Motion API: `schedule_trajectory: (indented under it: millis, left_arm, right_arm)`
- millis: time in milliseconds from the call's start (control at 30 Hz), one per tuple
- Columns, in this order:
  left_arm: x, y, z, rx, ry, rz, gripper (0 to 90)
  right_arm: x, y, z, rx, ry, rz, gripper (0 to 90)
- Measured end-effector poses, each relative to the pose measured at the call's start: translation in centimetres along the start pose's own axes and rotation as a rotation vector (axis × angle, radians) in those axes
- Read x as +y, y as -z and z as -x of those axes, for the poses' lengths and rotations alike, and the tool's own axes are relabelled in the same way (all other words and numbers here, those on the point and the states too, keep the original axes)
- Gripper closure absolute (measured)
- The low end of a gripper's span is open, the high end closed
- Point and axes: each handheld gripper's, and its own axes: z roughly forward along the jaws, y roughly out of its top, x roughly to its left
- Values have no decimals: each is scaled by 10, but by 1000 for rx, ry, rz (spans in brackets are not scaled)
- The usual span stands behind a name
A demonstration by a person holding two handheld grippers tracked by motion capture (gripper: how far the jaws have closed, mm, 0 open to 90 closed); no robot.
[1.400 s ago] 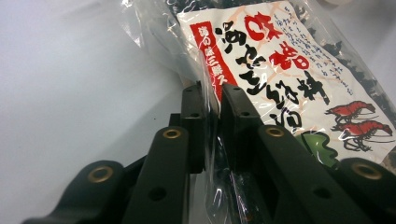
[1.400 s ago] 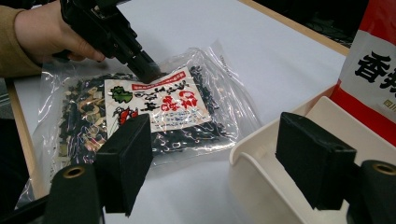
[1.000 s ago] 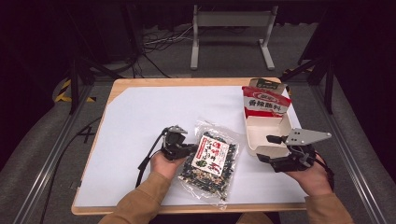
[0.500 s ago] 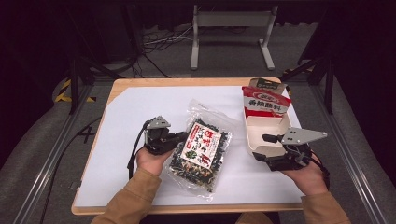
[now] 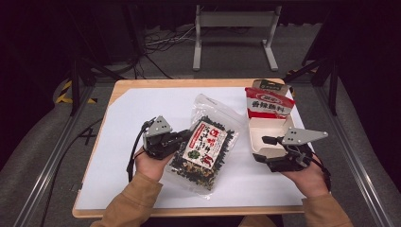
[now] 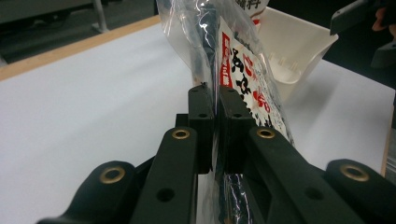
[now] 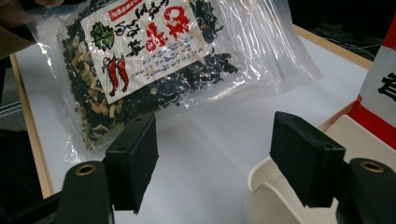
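Note:
A clear bag of dark dried greens with a red and white label (image 5: 203, 146) hangs tilted above the white table top. My left gripper (image 5: 187, 138) is shut on its left edge. In the left gripper view the pads (image 6: 216, 98) pinch the plastic of the bag (image 6: 243, 79). My right gripper (image 5: 262, 149) is open at the near corner of a cream tray (image 5: 269, 127). Its jaws have just been closing a little. In the right gripper view the gripper (image 7: 215, 154) holds nothing, and the tray's rim (image 7: 275, 196) lies by one jaw. The bag (image 7: 140, 51) hangs beyond.
A red and white packet (image 5: 268, 105) stands at the tray's far end, at the right of the white sheet (image 5: 142, 109) on the wooden table. A metal stand (image 5: 234, 19) and cables lie on the floor beyond the table.
My left gripper has lifted the bag off the table and carried it a little to the left, so the bag now hangs tilted. The right hand has stayed by the tray.

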Motion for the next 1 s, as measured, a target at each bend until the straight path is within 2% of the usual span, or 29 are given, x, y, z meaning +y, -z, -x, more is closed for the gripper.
schedule_trajectory:
  millis: [333, 467, 733, 1000]
  left_arm:
    - [7, 16, 2, 6, -9, 69, 856]
    - [8, 22, 2, 2, -14, 99, 856]
    - [10, 25, 5, -22, -14, 124, 855]
    - [10, 24, 7, -50, -25, 136, 855]
  right_arm:
    - [7, -17, -4, 18, 6, -13, 276]
    - [10, -26, -4, 26, -9, -17, 251]
    - [15, -44, -3, 91, -57, -6, 220]
    - [17, -59, -2, 139, -72, 6, 243]
